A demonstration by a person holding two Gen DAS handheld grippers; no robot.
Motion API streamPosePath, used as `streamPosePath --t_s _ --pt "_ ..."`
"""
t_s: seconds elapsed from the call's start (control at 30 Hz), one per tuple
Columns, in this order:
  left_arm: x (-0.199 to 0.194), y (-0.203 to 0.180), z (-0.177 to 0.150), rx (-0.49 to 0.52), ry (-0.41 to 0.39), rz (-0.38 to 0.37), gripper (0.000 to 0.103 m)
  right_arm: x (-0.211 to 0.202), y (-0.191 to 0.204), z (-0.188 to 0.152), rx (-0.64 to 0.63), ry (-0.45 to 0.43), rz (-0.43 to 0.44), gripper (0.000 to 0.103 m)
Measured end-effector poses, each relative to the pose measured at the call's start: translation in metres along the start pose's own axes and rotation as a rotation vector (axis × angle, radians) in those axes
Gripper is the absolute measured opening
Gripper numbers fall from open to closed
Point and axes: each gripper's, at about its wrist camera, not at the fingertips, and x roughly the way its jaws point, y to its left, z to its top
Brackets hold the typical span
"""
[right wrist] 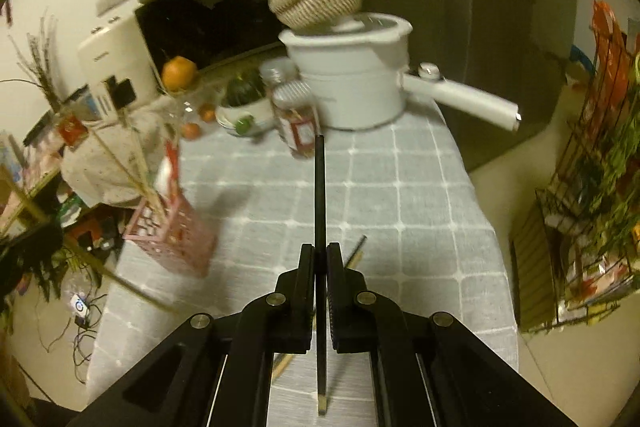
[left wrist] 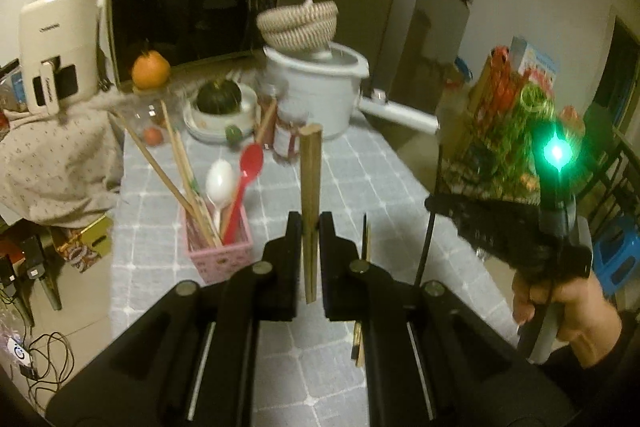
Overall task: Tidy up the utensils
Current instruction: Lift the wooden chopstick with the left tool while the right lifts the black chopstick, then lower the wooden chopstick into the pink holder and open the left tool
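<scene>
Left gripper [left wrist: 310,227] clamps wooden chopsticks [left wrist: 310,183]; right gripper [right wrist: 320,259] clamps a black chopstick [right wrist: 319,195] above the table [right wrist: 400,195].

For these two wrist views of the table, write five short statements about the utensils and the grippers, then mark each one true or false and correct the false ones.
1. The left gripper is clamped on a pair of wooden chopsticks. True.
2. The right gripper is empty. False: it is shut on a black chopstick.
3. The pink holder contains a red spoon and a white spoon. True.
4. The woven basket sits on the tablecloth. False: it rests on top of the white pot.
5. No utensil is left lying on the tablecloth. False: a dark-tipped chopstick lies there, beyond the right gripper.
</scene>
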Motion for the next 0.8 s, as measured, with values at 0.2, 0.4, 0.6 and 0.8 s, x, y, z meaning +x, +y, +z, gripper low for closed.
streamPosePath --t_s 0.2,0.4,0.6,0.8 --pt "-0.025 0.013 0.015 -0.048 -0.125 0.013 0.009 -0.022 0.013 0.007 -0.010 -0.065 0.034 0.006" --pt "-0.044 0.035 0.026 -0.092 -0.225 0.070 0.009 -0.035 0.021 0.011 -0.016 -0.113 0.055 0.006" --pt "-0.041 0.059 0.029 -0.142 -0.250 0.119 0.009 -0.036 0.019 0.013 -0.002 -0.112 0.067 0.006" --pt "-0.017 0.072 0.027 -0.134 -0.205 0.189 0.009 -0.031 0.020 0.009 -0.003 -0.089 0.069 0.006"
